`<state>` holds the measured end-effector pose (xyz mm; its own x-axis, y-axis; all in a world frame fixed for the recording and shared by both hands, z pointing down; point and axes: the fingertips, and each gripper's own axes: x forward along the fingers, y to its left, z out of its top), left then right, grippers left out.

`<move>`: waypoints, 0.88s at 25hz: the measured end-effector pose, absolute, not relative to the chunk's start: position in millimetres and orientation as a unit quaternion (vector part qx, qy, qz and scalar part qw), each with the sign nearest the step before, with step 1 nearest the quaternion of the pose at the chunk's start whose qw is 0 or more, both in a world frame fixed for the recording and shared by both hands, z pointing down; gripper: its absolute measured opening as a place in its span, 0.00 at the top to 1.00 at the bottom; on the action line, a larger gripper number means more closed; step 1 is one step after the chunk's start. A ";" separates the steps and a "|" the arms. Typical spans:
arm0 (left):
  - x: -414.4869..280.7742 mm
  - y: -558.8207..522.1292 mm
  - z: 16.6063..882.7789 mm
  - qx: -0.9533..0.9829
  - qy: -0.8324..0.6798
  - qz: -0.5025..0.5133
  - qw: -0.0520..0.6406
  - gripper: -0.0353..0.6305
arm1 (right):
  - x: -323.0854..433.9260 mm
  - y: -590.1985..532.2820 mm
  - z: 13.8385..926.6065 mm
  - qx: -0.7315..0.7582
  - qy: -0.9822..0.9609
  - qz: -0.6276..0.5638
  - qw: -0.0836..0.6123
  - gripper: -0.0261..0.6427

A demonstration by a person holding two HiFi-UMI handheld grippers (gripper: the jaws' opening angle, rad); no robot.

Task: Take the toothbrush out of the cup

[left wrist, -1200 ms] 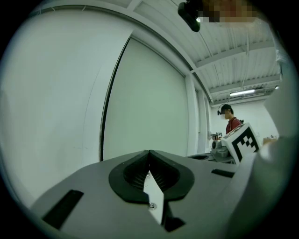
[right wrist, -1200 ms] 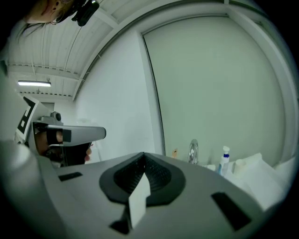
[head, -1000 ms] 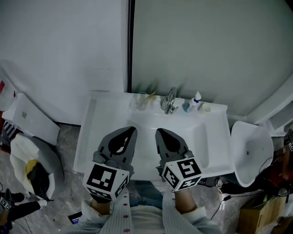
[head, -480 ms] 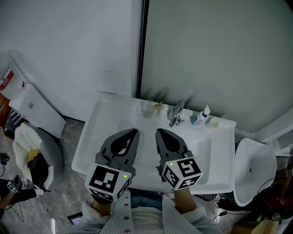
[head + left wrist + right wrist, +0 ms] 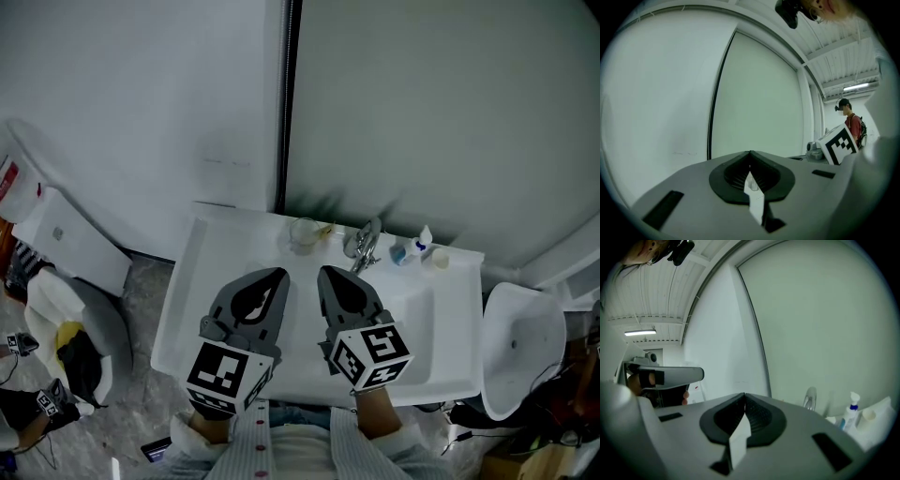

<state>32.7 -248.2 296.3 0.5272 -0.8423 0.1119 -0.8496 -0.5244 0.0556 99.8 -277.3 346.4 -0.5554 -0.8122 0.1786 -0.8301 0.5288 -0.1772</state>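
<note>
A clear cup [image 5: 303, 232] stands on the back ledge of the white sink [image 5: 184, 291], left of the faucet [image 5: 364, 244]. A toothbrush [image 5: 323, 228] leans out of the cup to the right. My left gripper [image 5: 280, 273] and right gripper [image 5: 322, 271] hover side by side over the basin, short of the cup, both pointing at the back ledge. Each has its jaws shut with nothing between them, as the left gripper [image 5: 750, 153] and right gripper [image 5: 744, 394] show in their own views. The faucet [image 5: 810, 400] shows in the right gripper view.
A blue-and-white spray bottle [image 5: 421, 244] and a small pale cup [image 5: 440, 256] stand right of the faucet. A white toilet [image 5: 515, 342] is at the right, a bin with a bag [image 5: 66, 349] at the left. The wall rises directly behind the ledge. A person [image 5: 853, 125] stands far off.
Both grippers have moved forward over the basin toward the back ledge, staying side by side and shut. The cup and toothbrush have not moved.
</note>
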 end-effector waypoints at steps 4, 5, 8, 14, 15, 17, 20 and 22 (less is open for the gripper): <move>28.7 -259.9 297.7 0.877 -0.476 0.037 0.054 0.92 | 95.9 -289.1 345.7 0.482 -0.867 0.120 0.035 0.94; 27.6 -262.3 298.7 0.878 -0.474 0.037 0.055 0.92 | 95.0 -291.5 346.4 0.484 -0.866 0.120 0.036 0.94; 23.7 -267.6 300.9 0.881 -0.469 0.037 0.059 0.92 | 93.1 -296.5 349.7 0.492 -0.861 0.124 0.039 0.94; 19.9 -276.1 306.3 0.886 -0.458 0.037 0.064 0.92 | 92.5 -305.1 358.5 0.509 -0.850 0.131 0.043 0.94; 19.2 -277.2 307.8 0.886 -0.457 0.037 0.065 0.92 | 91.9 -306.5 360.6 0.511 -0.848 0.133 0.044 0.94; 17.2 -278.8 310.3 0.887 -0.454 0.039 0.068 0.92 | 90.4 -308.6 365.0 0.514 -0.845 0.139 0.044 0.94; 14.4 -283.1 313.9 0.889 -0.450 0.040 0.073 0.92 | 90.1 -313.8 372.7 0.523 -0.838 0.147 0.046 0.94; 11.8 -287.6 318.2 0.891 -0.446 0.043 0.076 0.92 | 90.0 -318.7 378.4 0.530 -0.833 0.153 0.048 0.93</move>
<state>11.8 -287.6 318.2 0.5983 -0.7882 0.1444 -0.8012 -0.5904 0.0973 90.0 -318.7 378.4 -0.4335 -0.8682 0.2415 -0.8974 0.3915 -0.2034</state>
